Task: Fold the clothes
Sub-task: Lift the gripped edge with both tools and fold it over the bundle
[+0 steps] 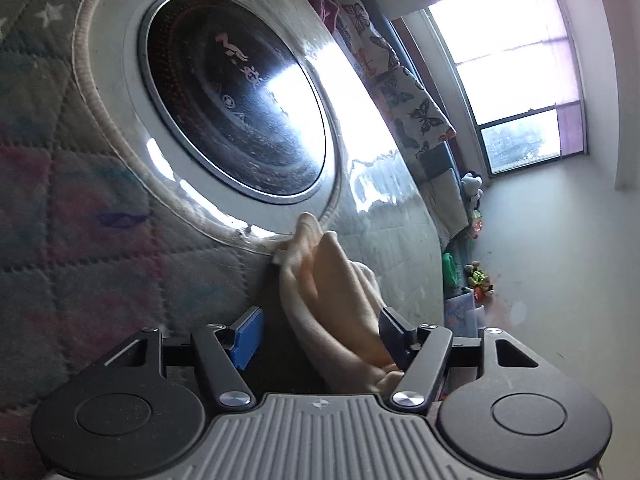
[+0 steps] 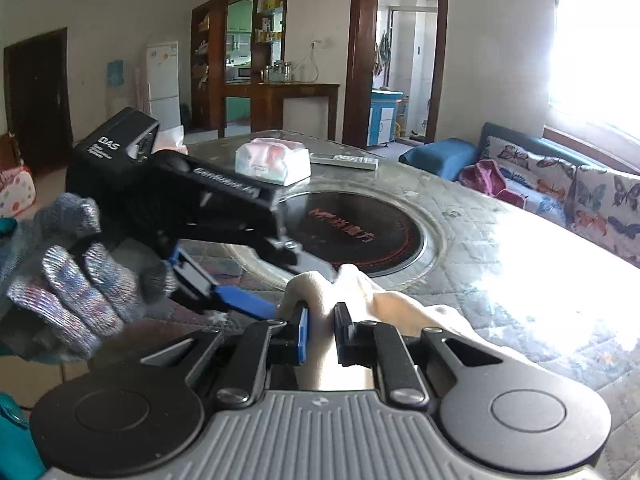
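Sunlit from a big window, the quilt-covered table (image 2: 500, 280) carries a round black hotplate (image 2: 360, 232). Near its rim lies a cream cloth (image 2: 384, 304). The right gripper (image 2: 322, 332) pinches a fold of it, jaws nearly together. The left gripper (image 1: 320, 332) (held by a gloved hand (image 2: 76, 292)) stands spread around the cloth, pads not pressing.

From the left wrist view, the left gripper (image 1: 320, 332) stands with its jaws apart, a cream cloth (image 1: 332, 300) bunched between them, lying against the right finger (image 1: 394, 328) and clear of the blue pad (image 1: 248, 336). Beyond it, a round black hob (image 1: 236, 96) (glossy, catching window glare) sits in the quilted table (image 1: 80, 240).
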Demonstrator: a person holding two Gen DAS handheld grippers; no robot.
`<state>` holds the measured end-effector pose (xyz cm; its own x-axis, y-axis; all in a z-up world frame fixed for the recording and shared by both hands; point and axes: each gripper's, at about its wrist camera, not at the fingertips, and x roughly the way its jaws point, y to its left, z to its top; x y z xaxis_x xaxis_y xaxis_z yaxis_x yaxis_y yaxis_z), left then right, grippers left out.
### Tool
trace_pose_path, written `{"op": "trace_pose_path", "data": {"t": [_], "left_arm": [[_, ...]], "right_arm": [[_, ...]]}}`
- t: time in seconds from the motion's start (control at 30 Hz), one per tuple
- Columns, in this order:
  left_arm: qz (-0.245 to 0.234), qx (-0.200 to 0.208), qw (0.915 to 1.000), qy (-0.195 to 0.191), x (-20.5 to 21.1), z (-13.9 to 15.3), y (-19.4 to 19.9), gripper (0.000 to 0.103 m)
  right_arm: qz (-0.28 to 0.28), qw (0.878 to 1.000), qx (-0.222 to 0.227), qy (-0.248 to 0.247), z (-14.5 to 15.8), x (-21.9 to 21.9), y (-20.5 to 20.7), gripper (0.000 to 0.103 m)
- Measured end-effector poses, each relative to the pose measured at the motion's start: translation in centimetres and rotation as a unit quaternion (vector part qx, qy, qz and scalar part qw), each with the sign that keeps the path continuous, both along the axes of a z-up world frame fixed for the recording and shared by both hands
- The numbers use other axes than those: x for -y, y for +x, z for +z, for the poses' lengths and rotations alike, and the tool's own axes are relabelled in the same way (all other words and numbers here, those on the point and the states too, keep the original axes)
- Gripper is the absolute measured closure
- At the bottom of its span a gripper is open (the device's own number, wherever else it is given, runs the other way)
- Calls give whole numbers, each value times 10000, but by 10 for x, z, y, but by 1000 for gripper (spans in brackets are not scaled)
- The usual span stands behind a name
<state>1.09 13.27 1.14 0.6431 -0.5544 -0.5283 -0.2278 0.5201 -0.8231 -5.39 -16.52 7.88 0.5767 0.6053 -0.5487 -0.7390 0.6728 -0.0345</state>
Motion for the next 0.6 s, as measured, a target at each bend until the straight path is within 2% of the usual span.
{"op": "trace_pose_path", "data": {"t": [0.3, 0.4, 0.5, 0.57, 0.6], "left_arm": [[-110, 8, 9971, -751, 13, -16, 12, 34], [-123, -22, 9963, -845, 16, -19, 20, 36], [-111, 13, 9964, -840, 17, -22, 20, 54], [-99, -55, 9963, -847, 15, -28, 20, 78], [-91, -81, 9965, -825, 14, -31, 21, 82]], "right_arm": [[50, 9999, -127, 86, -4, -1, 4, 91], [154, 9997, -164, 88, -7, -3, 0, 91], [261, 9995, -183, 70, -10, -5, -4, 91], [302, 9994, -173, 28, -12, -5, -8, 89], [302, 9993, -197, 48, -13, -4, -8, 86]]}}
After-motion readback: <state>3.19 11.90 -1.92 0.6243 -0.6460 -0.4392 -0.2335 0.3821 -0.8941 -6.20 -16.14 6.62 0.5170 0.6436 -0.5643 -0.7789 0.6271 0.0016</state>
